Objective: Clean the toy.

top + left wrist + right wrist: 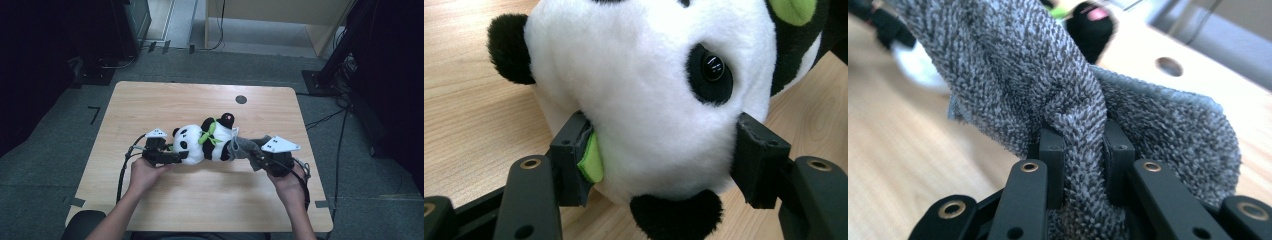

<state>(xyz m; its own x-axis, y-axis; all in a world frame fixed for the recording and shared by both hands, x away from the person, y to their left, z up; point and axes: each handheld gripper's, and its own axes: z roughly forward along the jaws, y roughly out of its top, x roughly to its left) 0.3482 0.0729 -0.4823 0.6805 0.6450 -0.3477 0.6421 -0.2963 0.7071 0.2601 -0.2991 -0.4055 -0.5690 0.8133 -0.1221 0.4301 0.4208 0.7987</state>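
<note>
A plush panda (202, 142) with a green scarf lies on its side in the middle of the wooden table (150, 107). My left gripper (172, 156) is shut on the panda's white head (649, 100), one pad on each side, near a black ear (509, 47). A grey towel cloth (243, 146) hangs off the panda's rear end. My right gripper (257, 157) is shut on a fold of that grey cloth (1083, 125), which bunches up between its pads (1052, 165). The panda's black foot with a pink sole (1093, 22) is blurred behind the cloth.
A round cable hole (241, 99) sits near the table's far edge. Cables trail from both grippers over the near edge. Dark equipment and stands surround the table on a grey carpet, with a light wooden cabinet (280, 12) at the back.
</note>
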